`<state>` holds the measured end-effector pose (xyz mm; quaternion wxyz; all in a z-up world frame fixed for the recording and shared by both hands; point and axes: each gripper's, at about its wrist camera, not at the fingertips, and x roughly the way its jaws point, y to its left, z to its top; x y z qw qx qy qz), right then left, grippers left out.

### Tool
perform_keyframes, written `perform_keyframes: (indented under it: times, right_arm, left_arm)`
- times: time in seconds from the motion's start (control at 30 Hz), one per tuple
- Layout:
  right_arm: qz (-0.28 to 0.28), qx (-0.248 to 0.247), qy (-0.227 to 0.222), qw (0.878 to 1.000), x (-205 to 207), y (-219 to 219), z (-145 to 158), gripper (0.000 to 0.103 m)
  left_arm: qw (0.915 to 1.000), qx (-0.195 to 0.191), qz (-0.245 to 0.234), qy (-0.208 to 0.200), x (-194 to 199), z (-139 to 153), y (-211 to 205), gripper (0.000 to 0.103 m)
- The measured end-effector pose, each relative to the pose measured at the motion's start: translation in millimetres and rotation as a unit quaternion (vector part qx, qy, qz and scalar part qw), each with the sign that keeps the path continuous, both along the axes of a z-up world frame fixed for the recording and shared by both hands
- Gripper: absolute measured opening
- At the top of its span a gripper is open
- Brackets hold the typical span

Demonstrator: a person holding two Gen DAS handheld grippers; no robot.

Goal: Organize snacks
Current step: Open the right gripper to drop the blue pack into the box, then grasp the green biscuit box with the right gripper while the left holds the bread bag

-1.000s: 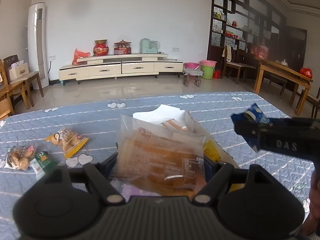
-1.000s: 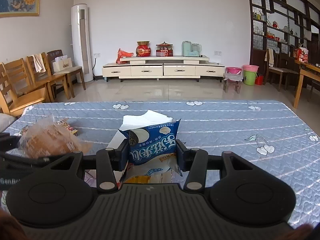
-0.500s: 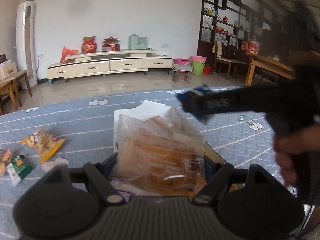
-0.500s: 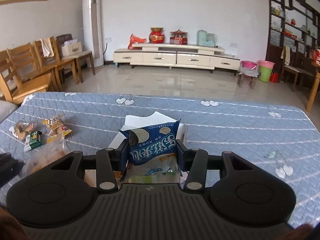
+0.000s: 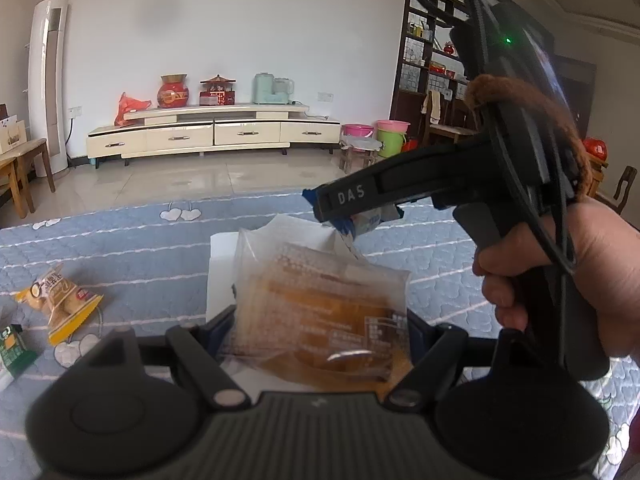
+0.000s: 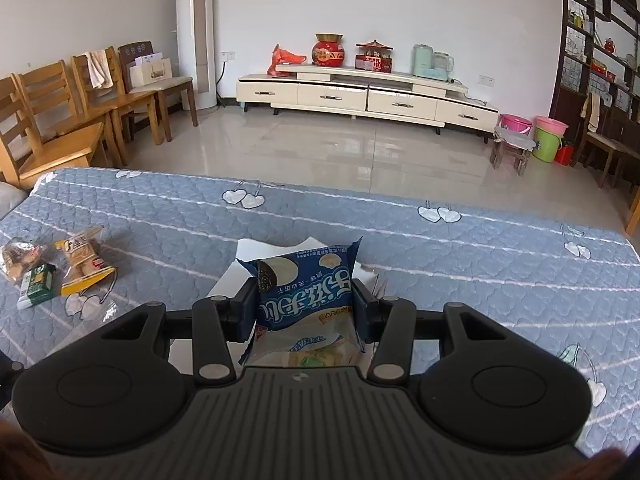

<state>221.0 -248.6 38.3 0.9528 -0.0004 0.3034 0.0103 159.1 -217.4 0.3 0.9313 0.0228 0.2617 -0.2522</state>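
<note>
Three loose snacks lie together on the blue quilted bed [image 6: 400, 240], well to the left of the white box [image 6: 228, 280]: a crinkled clear packet of brown pieces [image 6: 16, 258] farthest left, a green-and-white pack [image 6: 38, 285] just beside it, and a yellow-edged biscuit packet [image 6: 84, 266] nearest the box. The box sits open near the bed's middle, with white paper sticking up at its far side; inside it, below the right tongs, at least one pale wrapped snack [image 6: 316, 350] shows, though how many more lie there cannot be told. Two further snacks are held in the air over the box. The left tongs [image 5: 320, 328] are closed on a clear bag of golden-brown cake [image 5: 320, 312], one finger pressing each side of it, directly above the box. The right tongs [image 6: 306, 308] are clamped on a dark blue sandwich-biscuit packet [image 6: 306, 288], held upright with its print upside down, also over the box. In the left wrist view those right tongs reach in from the right, above the far side of the box, gripped by the person's right hand [image 5: 568, 280].
</note>
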Motion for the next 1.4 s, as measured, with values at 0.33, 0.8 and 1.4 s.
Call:
perform_keyframes:
  times: [0.33,0.8,1.4]
  right_arm:
    - [-0.015,-0.004,0.007,1.0,1,-3,-8,0.101]
    - [-0.019,-0.007,-0.078,0.997,-74,23,25,0.103]
    - [0.102,0.04,-0.053,0.993,-78,139,-2,0.103]
  left_arm:
    - [0.9996,-0.001,0.0,0.028,0,-9,5,0.092]
    - [0.9964,-0.005,0.084,-0.013,-28,14,79,0.099]
    - [0.9387,-0.007,0.343,0.036,14,-5,283,0.1]
